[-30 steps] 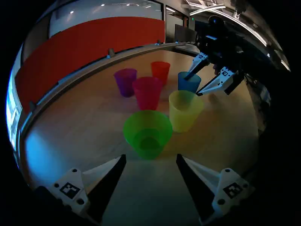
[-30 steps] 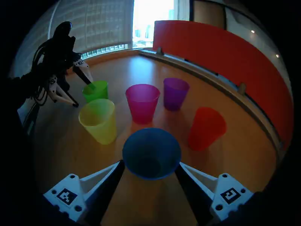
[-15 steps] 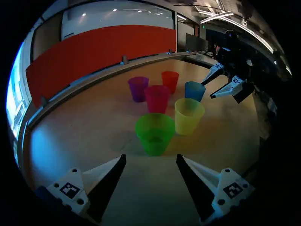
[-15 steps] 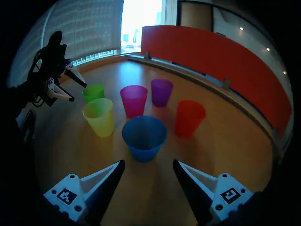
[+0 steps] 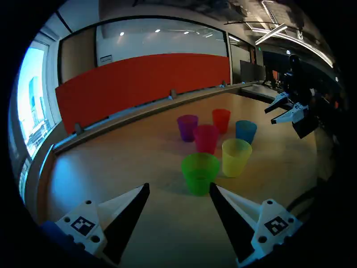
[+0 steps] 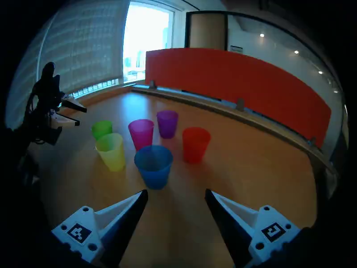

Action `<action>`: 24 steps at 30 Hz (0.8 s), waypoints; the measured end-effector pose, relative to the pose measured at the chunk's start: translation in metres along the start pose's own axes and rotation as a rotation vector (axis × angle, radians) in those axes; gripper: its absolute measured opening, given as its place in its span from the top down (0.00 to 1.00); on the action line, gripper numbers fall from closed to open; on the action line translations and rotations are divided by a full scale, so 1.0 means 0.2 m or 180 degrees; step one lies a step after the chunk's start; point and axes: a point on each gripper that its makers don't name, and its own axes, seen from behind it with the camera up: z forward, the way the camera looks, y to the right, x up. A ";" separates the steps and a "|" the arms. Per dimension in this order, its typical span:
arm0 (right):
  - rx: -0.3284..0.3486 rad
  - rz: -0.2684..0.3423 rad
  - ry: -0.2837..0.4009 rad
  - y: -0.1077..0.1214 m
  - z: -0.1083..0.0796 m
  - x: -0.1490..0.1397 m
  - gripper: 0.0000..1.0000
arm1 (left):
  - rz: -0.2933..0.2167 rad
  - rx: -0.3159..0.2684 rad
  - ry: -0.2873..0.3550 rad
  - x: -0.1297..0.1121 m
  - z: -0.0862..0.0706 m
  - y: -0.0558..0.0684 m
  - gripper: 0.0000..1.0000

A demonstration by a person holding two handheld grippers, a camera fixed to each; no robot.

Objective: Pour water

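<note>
Facing six cups (image 5: 205, 138) on the counter (image 5: 111, 169).
Left hand-held gripper (image 5: 178, 185): gapes empty short of green cup (image 5: 200, 173). Right hand-held gripper (image 6: 175, 192): gapes empty short of blue cup (image 6: 154, 165).

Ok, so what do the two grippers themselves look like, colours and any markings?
The left gripper and right gripper match: each has two wedge-shaped fingers, white outside and black on the inner faces, tapering to points. Each finger carries a square black-and-white marker near its base. Seen from afar, the bodies behind look black, with dark cables looping off the left one.
</note>
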 end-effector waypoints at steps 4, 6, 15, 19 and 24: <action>-0.0118 0.0031 0.0109 0.02 -0.04 0.03 0.01 | -0.0016 0.0146 0.0130 0.03 -0.03 -0.02 0.00; -0.0187 0.0042 0.0167 0.04 -0.06 0.05 0.01 | -0.0049 0.0221 0.0217 0.05 -0.04 -0.03 0.00; -0.0573 0.0226 0.0575 0.11 -0.10 0.18 0.01 | -0.0302 0.0637 0.0630 0.16 -0.12 -0.16 0.01; -0.0748 0.0368 0.0789 0.14 -0.13 0.23 0.01 | -0.0383 0.0821 0.0795 0.20 -0.15 -0.20 0.00; -0.1014 0.0496 0.1038 0.20 -0.18 0.30 0.01 | -0.0547 0.1096 0.0981 0.24 -0.20 -0.25 0.00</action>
